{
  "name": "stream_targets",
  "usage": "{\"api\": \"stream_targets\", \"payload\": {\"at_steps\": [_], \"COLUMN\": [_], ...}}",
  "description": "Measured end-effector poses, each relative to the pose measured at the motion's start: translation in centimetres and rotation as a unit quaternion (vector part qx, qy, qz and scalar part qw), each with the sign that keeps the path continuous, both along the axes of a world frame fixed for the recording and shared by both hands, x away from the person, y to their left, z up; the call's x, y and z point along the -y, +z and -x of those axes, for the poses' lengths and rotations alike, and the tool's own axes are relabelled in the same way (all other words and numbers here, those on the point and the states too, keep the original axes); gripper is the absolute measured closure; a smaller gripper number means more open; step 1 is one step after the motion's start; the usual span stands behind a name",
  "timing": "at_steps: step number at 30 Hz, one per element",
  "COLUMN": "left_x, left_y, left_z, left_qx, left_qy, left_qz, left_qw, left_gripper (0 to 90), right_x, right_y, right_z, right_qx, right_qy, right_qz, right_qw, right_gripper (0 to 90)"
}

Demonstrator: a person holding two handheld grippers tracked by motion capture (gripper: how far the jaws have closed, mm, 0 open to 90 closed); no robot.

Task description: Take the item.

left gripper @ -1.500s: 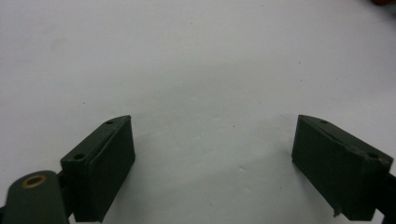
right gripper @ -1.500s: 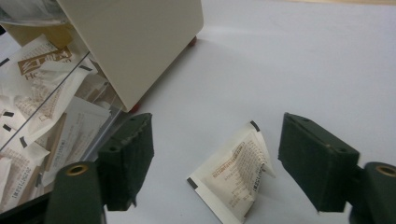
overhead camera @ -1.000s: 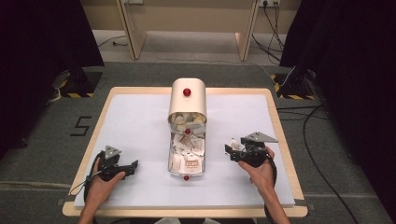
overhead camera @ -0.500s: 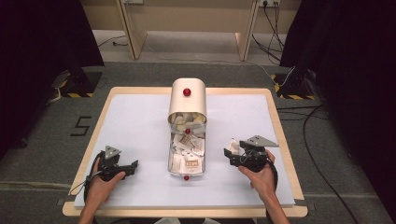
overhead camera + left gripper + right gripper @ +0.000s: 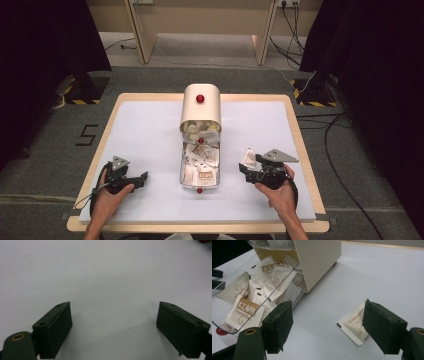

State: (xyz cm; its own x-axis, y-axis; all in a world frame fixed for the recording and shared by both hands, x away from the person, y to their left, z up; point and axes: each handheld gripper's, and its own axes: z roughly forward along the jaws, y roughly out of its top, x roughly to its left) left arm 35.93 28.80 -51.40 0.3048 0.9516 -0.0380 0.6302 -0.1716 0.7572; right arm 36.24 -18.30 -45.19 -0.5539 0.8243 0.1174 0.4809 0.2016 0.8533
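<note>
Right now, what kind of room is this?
Probably a lab or test room: black curtains around one white-topped table, cables on the grey floor, and a sachet dispenser set out for practice.

This looks like a lab or recording studio set up for test work. Black curtains [image 5: 45, 40] hang at the upper left and upper right of the frame. A wood-rimmed table [image 5: 295, 130] with a white top stands on grey carpet [image 5: 50, 150]. Cables [image 5: 345, 150] trail across the floor at the right, and yellow-black hazard tape [image 5: 82, 101] marks stand bases at both sides.
</note>
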Motion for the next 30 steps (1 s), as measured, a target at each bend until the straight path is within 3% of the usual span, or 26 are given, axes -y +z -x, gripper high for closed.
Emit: {"api": "stream_targets", "payload": {"at_steps": [16, 30], "left_x": [0.0, 0.0], "left_y": [0.0, 0.0], "left_z": [0.0, 0.0], "left_qx": [0.0, -0.001], "left_qy": [0.0, 0.0], "left_qz": [0.0, -0.001], "left_qw": [1.0, 1.0], "left_gripper": [12.3, 12.3], "right_x": [-0.2, 1.4], "right_y": [-0.7, -1.7], "right_z": [1.7, 3.7], "right_qx": [-0.003, -0.004], "right_qy": [0.007, 0.005], "right_qz": [0.01, 0.022], "right_qw": [0.9999, 0.9997], "right_gripper": [25.1, 24.9]}}
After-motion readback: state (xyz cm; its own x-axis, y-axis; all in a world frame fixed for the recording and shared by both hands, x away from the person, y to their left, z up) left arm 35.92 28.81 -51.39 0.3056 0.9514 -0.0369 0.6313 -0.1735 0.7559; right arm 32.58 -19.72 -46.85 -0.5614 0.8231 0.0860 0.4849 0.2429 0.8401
